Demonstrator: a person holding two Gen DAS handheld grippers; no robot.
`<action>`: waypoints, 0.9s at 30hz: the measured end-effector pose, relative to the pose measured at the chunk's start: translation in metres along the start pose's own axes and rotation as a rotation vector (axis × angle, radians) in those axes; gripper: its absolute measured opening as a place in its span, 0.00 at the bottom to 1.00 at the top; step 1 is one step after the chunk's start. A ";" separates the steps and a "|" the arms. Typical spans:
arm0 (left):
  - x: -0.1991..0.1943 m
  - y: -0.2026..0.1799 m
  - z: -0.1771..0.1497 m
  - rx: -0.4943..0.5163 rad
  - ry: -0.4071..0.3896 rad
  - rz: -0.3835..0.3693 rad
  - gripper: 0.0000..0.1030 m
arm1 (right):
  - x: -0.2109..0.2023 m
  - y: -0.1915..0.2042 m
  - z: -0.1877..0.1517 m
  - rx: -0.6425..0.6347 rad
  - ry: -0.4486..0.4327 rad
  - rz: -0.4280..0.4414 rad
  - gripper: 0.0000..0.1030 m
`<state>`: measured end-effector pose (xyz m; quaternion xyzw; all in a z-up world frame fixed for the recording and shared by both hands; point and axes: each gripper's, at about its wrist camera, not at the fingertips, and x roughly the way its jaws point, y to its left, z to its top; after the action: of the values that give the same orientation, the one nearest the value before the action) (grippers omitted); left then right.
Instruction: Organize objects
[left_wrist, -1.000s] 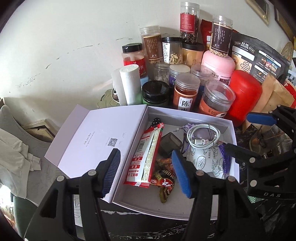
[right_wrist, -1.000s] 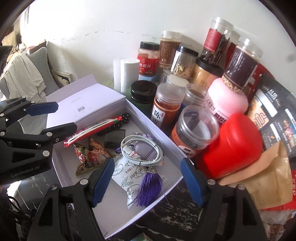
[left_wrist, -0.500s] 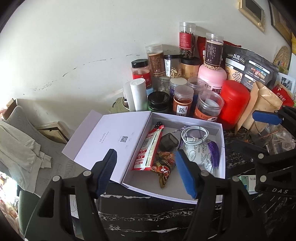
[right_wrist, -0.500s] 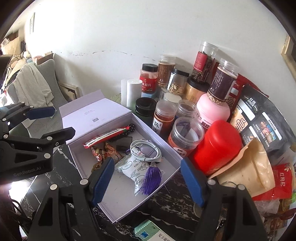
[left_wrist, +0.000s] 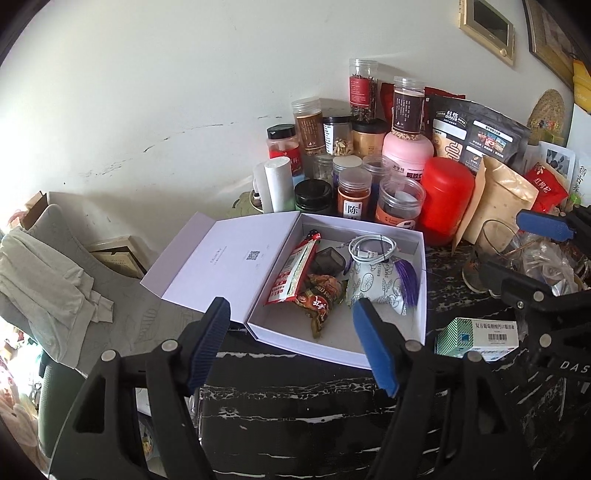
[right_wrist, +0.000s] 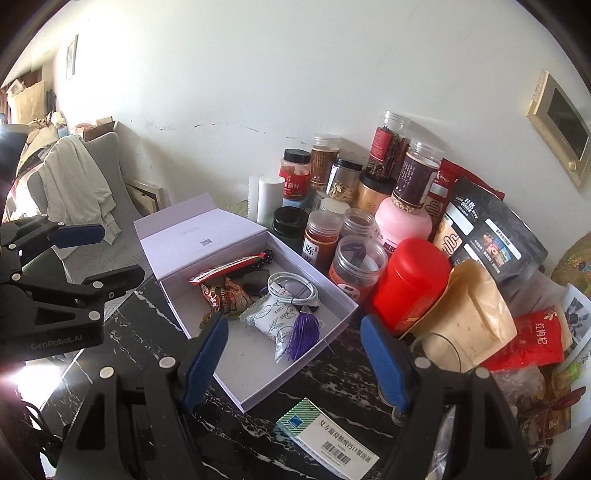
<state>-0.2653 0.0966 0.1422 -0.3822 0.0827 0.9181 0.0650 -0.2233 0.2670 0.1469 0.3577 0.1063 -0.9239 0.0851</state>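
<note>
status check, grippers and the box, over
Left gripper empty, jaws opening; right gripper open, empty. White box lid open, snacks, cable and tassel inside. Medicine carton loose on the table beside it.

The black marbled desk (left_wrist: 295, 398) carried an open lilac box (left_wrist: 369, 229) near its left edge, a crowd of jars (left_wrist: 354, 199) and pouches (left_wrist: 506, 195) along the back edge, and a green-and-white medicine carton (right_wrist: 328, 435) near the front

Scuffed white wall (left_wrist: 184, 92), black marble table (left_wrist: 295, 406), framed picture (right_wrist: 561, 125)
</note>
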 end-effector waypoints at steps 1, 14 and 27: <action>-0.005 -0.001 -0.004 -0.001 -0.001 0.001 0.66 | -0.004 0.001 -0.003 0.002 -0.003 -0.001 0.73; -0.058 -0.020 -0.056 -0.009 -0.017 0.006 0.71 | -0.049 0.012 -0.049 0.032 -0.032 0.010 0.78; -0.081 -0.035 -0.115 -0.018 0.016 0.009 0.71 | -0.069 0.029 -0.101 0.047 -0.012 0.019 0.78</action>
<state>-0.1229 0.1032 0.1160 -0.3899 0.0768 0.9159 0.0569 -0.1011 0.2703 0.1170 0.3548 0.0806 -0.9275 0.0861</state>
